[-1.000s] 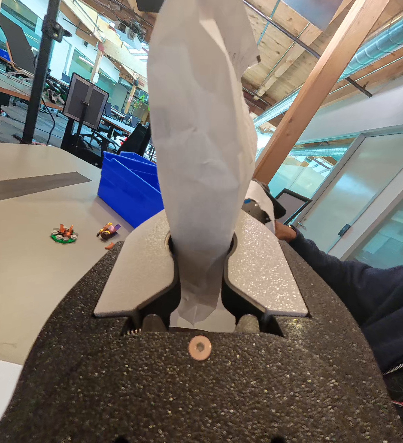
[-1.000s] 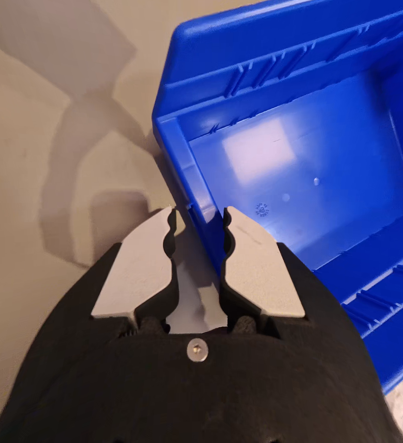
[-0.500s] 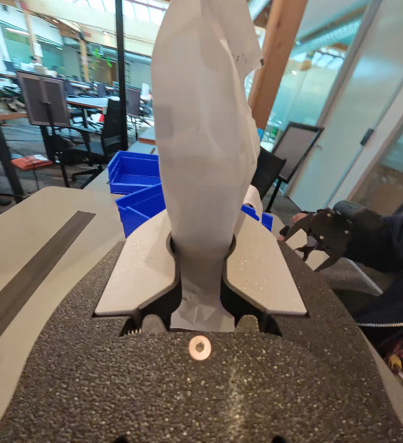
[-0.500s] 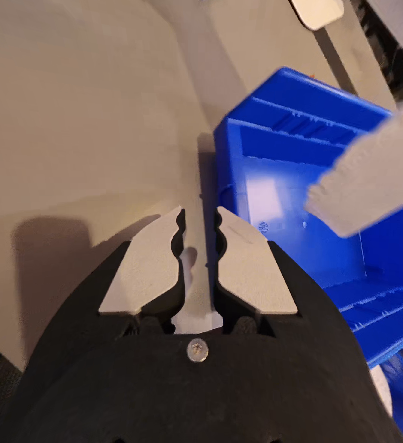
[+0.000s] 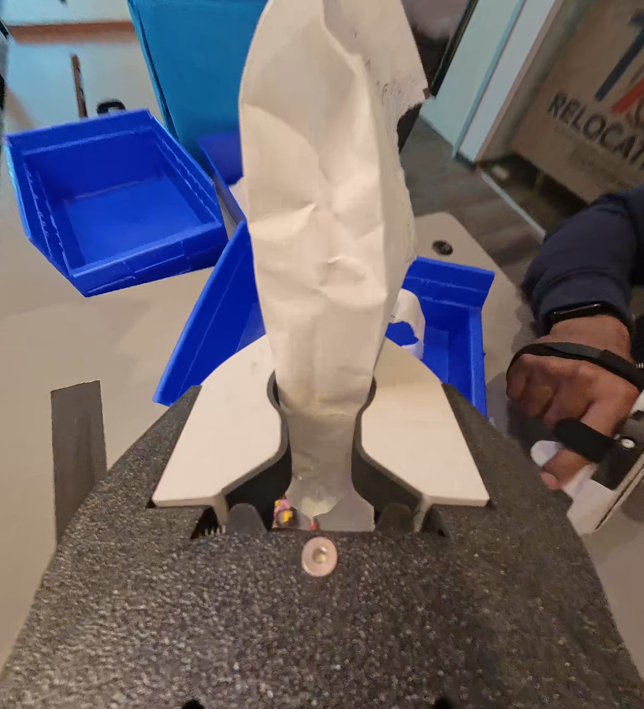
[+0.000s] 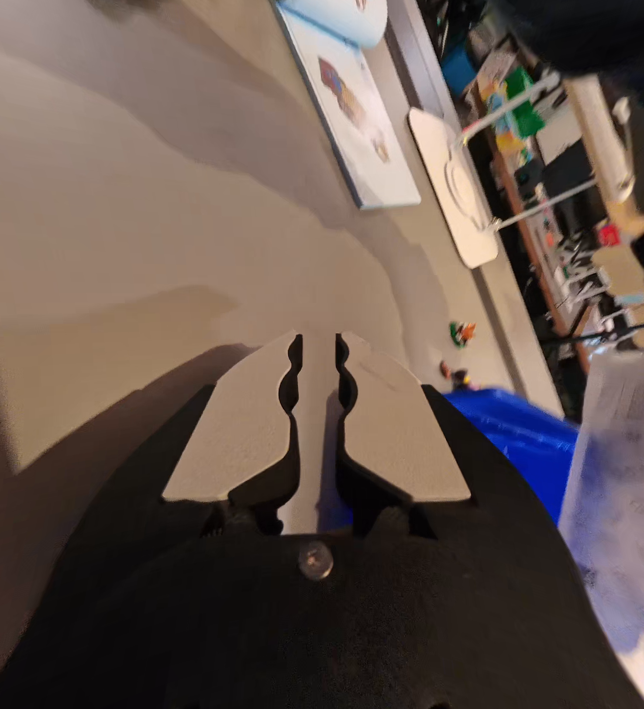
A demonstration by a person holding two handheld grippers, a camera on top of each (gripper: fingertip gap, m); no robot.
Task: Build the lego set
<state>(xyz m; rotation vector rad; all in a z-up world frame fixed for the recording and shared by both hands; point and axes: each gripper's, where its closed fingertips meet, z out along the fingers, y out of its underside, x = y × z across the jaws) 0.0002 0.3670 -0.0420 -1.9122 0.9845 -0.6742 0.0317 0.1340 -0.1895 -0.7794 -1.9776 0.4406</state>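
Currently a white paper bag (image 5: 328, 238) is clamped upright in the left tool (image 5: 322, 387), pads pressed on its neck, over a blue bin (image 5: 450, 318) at 12 o'clock. The right tool (image 6: 318, 337) stands slightly parted and bare above the bench (image 6: 121, 192). The bag is best kept clear of the bin rims; open bench lies at 9 o'clock.

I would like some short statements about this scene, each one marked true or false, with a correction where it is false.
1. The left hand-held gripper holds a crumpled white paper bag. True.
2. The right hand-held gripper grips a blue bin. False: its jaws stand slightly apart with only the beige table seen between them.
3. The far blue bin on the left looks empty. True.
4. The small toy pieces lie inside a bin. False: they lie on the table.
5. The paper bag lies flat on the table. False: it stands up from the jaws.
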